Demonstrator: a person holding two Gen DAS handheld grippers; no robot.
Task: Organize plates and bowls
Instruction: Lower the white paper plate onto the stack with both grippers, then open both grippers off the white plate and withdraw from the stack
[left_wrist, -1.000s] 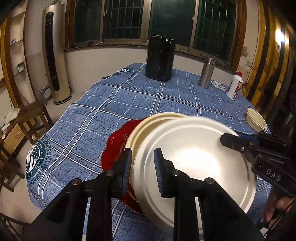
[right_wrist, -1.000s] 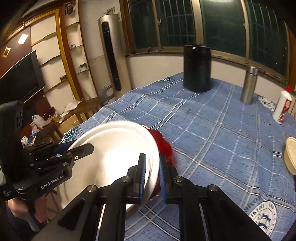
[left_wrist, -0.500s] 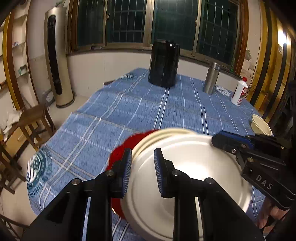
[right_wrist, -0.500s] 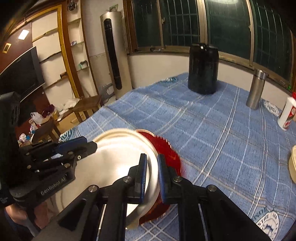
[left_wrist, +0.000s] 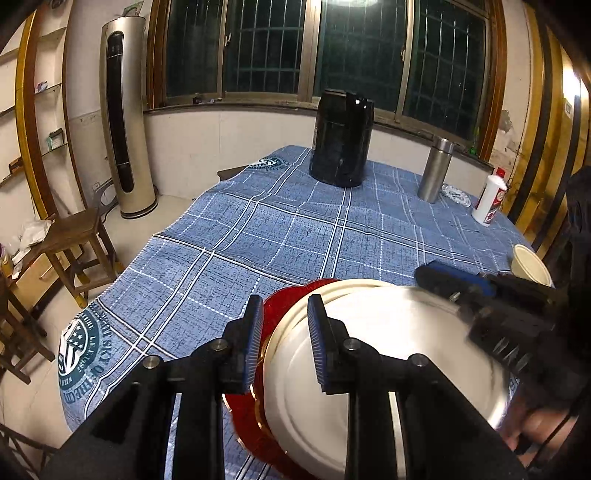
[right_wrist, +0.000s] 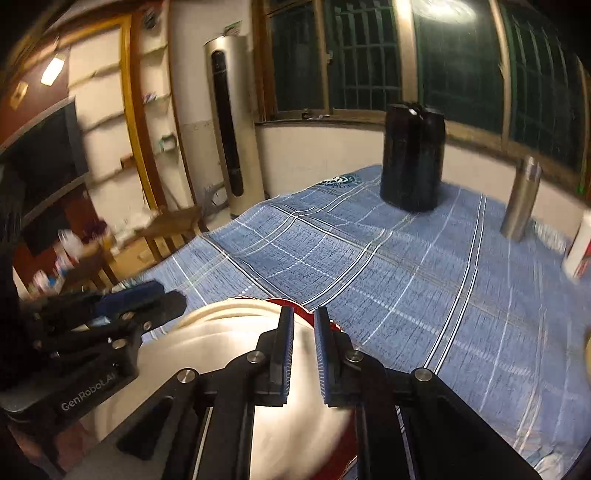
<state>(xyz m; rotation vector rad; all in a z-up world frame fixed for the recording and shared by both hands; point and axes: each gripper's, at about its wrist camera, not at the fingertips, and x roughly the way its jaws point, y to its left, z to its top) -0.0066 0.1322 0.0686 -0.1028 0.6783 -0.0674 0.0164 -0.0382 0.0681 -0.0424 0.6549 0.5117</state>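
Note:
A white plate (left_wrist: 388, 350) lies on top of a cream plate (left_wrist: 354, 286), which sits on a red plate (left_wrist: 291, 302) near the table's front edge. My left gripper (left_wrist: 284, 332) is open, its fingers straddling the white plate's left rim without pinching it. My right gripper (right_wrist: 303, 347) stands over the white plate's (right_wrist: 229, 354) right rim, jaws slightly apart, and also shows in the left wrist view (left_wrist: 480, 306). A cream bowl (left_wrist: 530, 264) sits at the right table edge.
A blue plaid cloth (left_wrist: 295, 236) covers the table. At the back stand a black canister (left_wrist: 341, 138), a steel flask (left_wrist: 436, 170) and a white bottle (left_wrist: 489, 199). A wooden stool (left_wrist: 70, 251) and a tower fan (left_wrist: 125, 118) stand left of the table.
The white plate came down from a tilted, held position onto the stack. Both grippers lowered and drew back, and the right one's jaws parted off the rim.

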